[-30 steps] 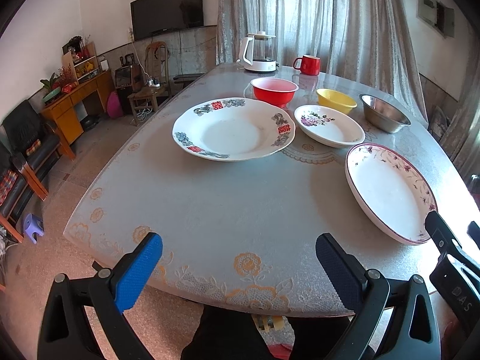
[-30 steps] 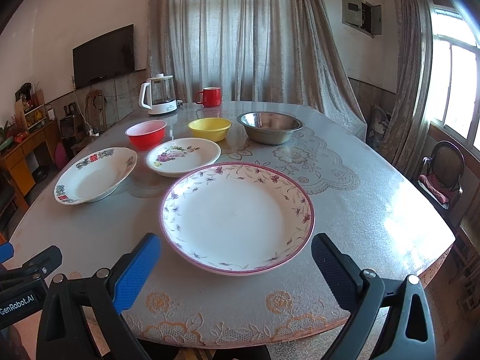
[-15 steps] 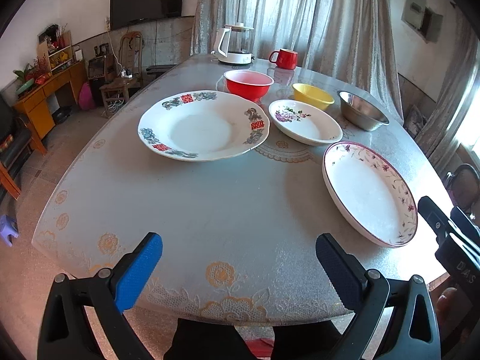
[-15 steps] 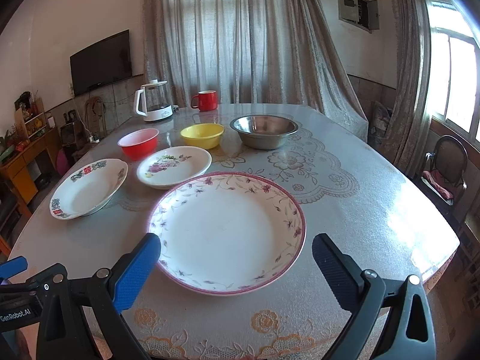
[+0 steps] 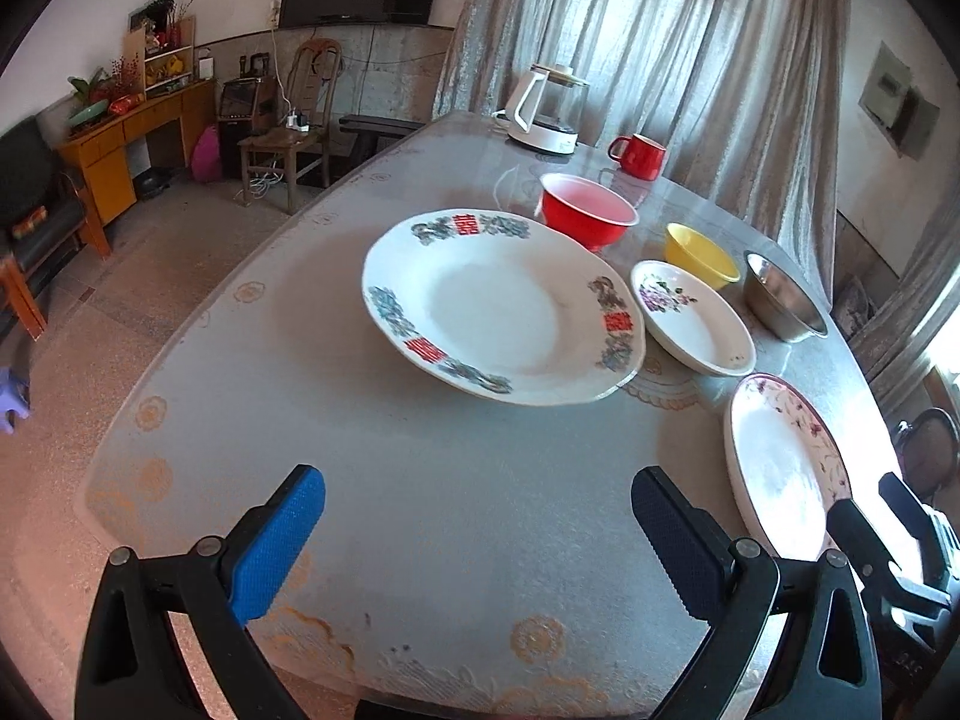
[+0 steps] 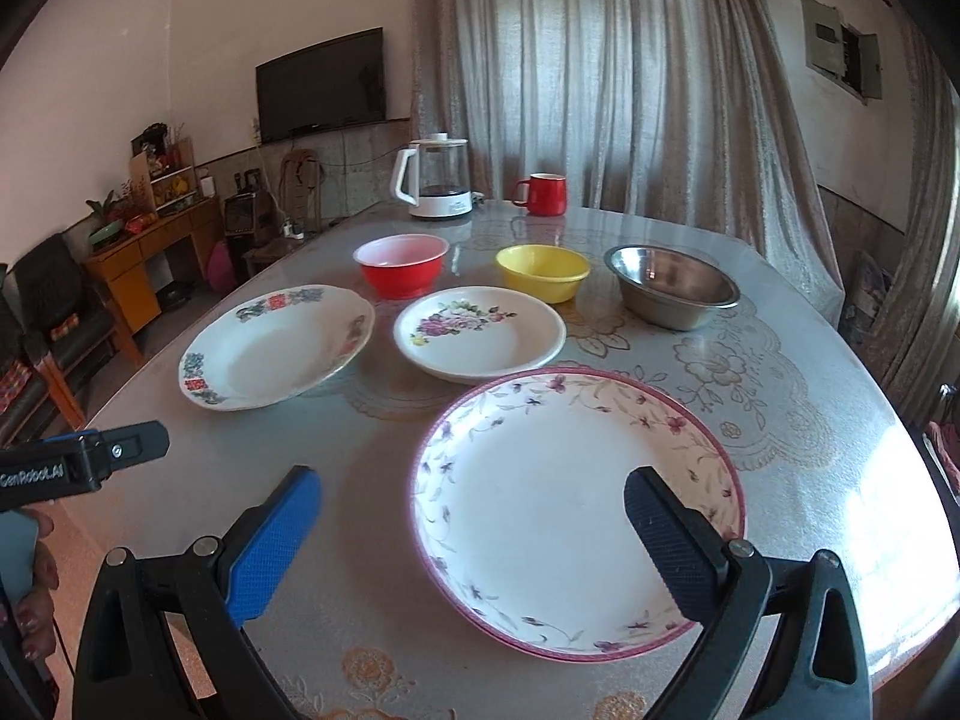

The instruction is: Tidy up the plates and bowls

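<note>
Looking along the left tool (image 5: 474,531), its two pads stand wide apart over bare table (image 5: 288,348) near the front edge, holding nothing. Ahead lies the big plate with red and blue-green rim motifs (image 5: 501,306), flat on the table. Behind it sits the red bowl (image 5: 588,219); to its right are the small flowered plate (image 5: 693,318), the yellow bowl (image 5: 701,255) and the steel bowl (image 5: 783,297). The pink-rimmed plate (image 5: 786,462) lies at the right, near the right tool's body.

From the right wrist, the right tool (image 6: 471,528) is also spread wide and empty. Its dark pad overlaps the pink-rimmed plate (image 6: 576,504) in the picture; whether it touches I cannot tell. The motif plate (image 6: 276,345), small flowered plate (image 6: 480,333), red bowl (image 6: 401,264), yellow bowl (image 6: 543,271) and steel bowl (image 6: 672,285) stand apart in two loose rows.

The plates look like glazed ceramic: stiff, fairly heavy, slick and liable to chip. I judge the raised rim the only hold, pinched at the near edge with one pad under the lip. The coloured bowls look light, likely plastic; the steel one is thin-walled and could slide.
</note>
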The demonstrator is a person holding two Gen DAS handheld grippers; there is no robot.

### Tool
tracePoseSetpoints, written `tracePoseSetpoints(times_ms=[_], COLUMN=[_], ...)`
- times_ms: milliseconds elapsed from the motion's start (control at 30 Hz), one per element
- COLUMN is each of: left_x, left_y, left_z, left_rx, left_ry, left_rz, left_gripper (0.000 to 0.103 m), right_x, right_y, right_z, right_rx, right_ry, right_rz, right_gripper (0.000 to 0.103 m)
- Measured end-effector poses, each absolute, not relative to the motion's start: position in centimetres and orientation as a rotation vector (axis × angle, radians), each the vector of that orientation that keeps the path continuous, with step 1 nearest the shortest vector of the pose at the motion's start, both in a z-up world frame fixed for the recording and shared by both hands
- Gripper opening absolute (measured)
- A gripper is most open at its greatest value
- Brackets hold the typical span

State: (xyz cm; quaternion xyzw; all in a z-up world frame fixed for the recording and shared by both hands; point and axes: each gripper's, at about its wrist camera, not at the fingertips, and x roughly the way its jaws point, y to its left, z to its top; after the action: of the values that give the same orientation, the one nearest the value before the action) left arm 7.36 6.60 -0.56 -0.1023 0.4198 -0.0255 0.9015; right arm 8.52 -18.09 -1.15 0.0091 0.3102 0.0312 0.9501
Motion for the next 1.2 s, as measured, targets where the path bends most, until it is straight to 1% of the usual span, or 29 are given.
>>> tracePoseSetpoints(times_ms=[133,300,400,500,867,933,967,1033,1100,1200], left_x=[9.3,11.4,13.3,14.5,18.6,19.2,19.7,20.5,21.1,21.9], left_y=[10.0,13.1,14.4,15.0,16.3,16.6,16.8,17.1,17.3,17.0], left_z=[-0.8,-1.0,-1.7,-2.1,-3.0,-3.0,-2.9,-2.9,-2.8,-2.4], left_rx=[-0.287,-0.334,-0.385,-0.387,-0.430,-0.449,-0.458,-0.476,-0.497,-0.448], left_ry=[0.872,0.873,0.923,0.925,0.962,0.956,0.951,0.947,0.940,0.911], left_rz=[-0.046,-0.076,-0.116,-0.115,-0.190,-0.189,-0.187,-0.196,-0.211,-0.212], left_gripper=[0.103,0.103,0.103,0.103,0.103,0.103,0.103,0.103,0.103,0.103], right_x=[10.0,12.9,14.9,16.9,22.6,23.4,23.8,24.4,24.9,25.4], right_y=[-16.0,-14.0,-13.0,-12.1,-9.9,-9.8,-9.8,-9.8,-9.8,-9.8], right_z=[-0.9,-1.4,-2.2,-3.2,-5.2,-5.6,-5.9,-6.2,-6.5,-6.7], right_rx=[0.034,0.099,0.155,0.192,0.246,0.260,0.271,0.299,0.312,0.330], right_ry=[0.644,0.710,0.758,0.808,0.868,0.882,0.894,0.903,0.908,0.905], right_rz=[0.174,0.270,0.303,0.308,0.251,0.246,0.243,0.254,0.244,0.248], right_gripper=[0.101,0.092,0.087,0.082,0.082,0.079,0.075,0.074,0.069,0.068])
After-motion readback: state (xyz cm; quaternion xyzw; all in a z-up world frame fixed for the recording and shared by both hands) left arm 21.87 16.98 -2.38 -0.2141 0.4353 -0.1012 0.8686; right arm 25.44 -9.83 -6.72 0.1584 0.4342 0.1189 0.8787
